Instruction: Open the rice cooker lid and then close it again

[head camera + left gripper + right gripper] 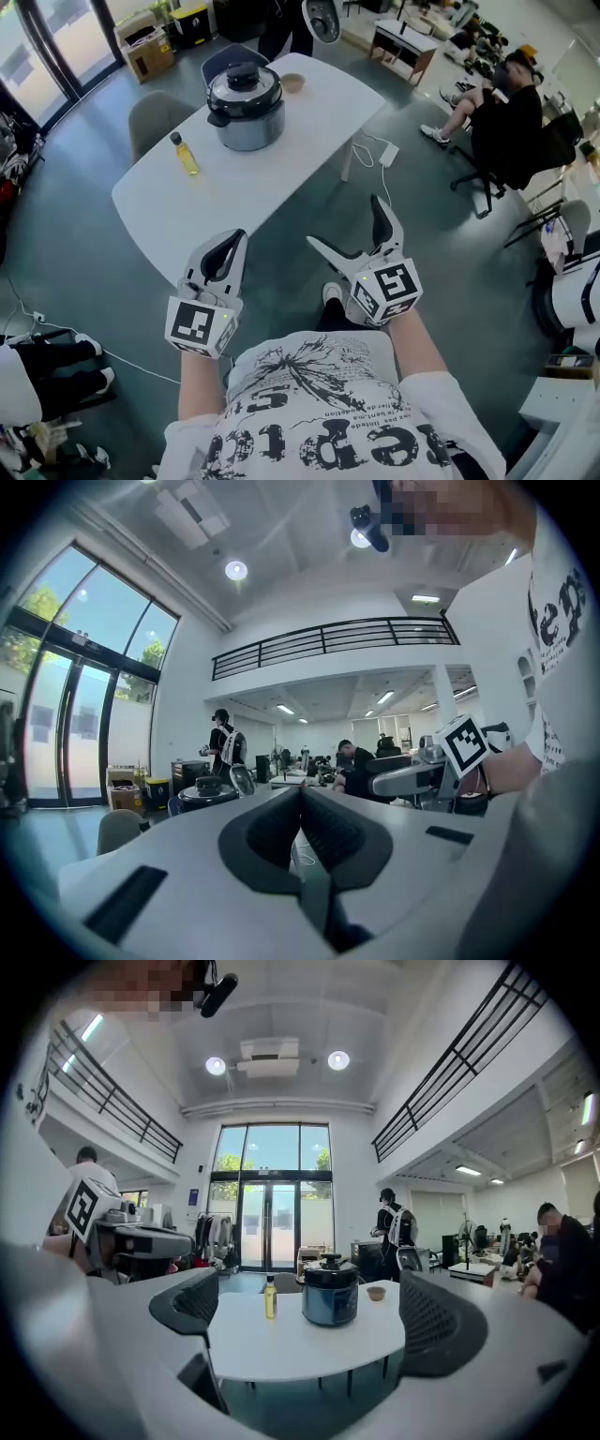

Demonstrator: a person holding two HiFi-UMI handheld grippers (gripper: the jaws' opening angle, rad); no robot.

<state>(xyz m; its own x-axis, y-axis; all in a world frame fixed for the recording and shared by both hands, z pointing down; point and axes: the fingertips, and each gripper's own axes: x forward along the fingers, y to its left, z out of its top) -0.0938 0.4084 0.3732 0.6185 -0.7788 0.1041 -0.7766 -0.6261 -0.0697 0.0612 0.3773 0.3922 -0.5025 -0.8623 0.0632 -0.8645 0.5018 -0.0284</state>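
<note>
1. My right tongs [347, 222] gape wide and empty; my left tongs [236, 240] are clenched on nothing.
2. The rice cooker [246, 111], lid [243, 86] down, sits on the counter [234, 192] at twelve o'clock, well apart from both.

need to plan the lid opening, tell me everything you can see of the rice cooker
The rice cooker is a round pot with a grey metallic-looking body and a dark lid topped by a black knob; a black handle sticks out at one side. The lid is shut. It stands upright on the far half of the white table, between a yellow bottle and a small bowl, apart from both. Only the table touches it.
</note>
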